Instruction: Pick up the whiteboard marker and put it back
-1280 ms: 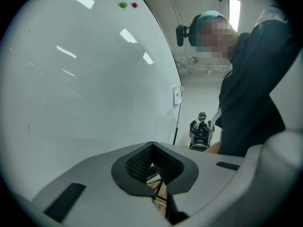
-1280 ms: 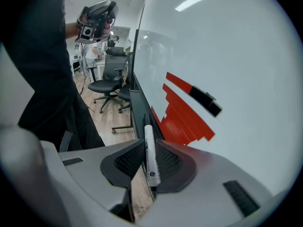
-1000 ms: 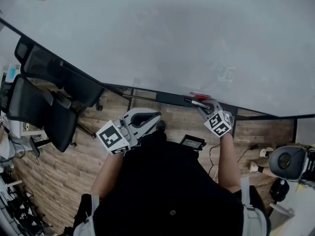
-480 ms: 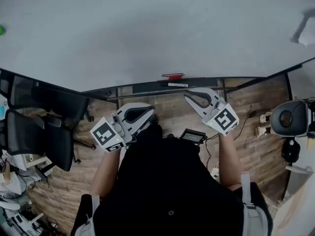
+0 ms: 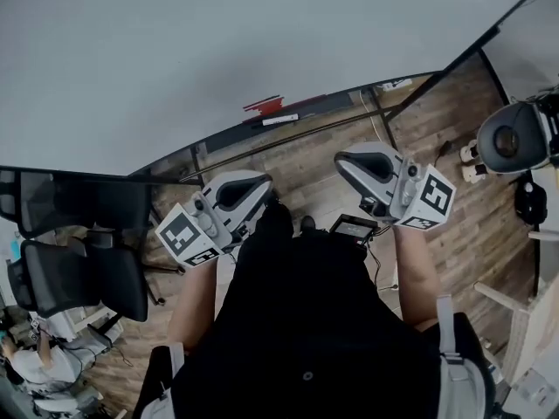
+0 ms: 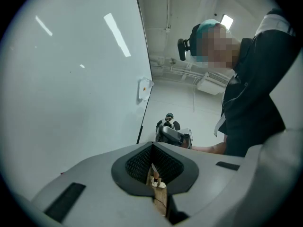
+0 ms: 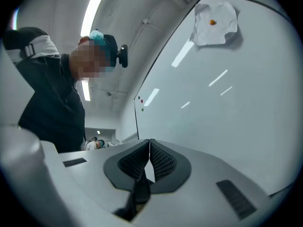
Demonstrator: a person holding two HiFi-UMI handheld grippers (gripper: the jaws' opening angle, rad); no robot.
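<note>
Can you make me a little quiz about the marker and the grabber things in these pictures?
1. True or false: the right gripper is holding the whiteboard marker.
2. What colour is the small object lying beside the marker? A blue; B red; C yellow.
3. Fill in the gap: the marker lies on the ____ along the bottom of the whiteboard.

Key
1. False. Its jaws have just been closing, and nothing is between them.
2. B.
3. tray.
</note>
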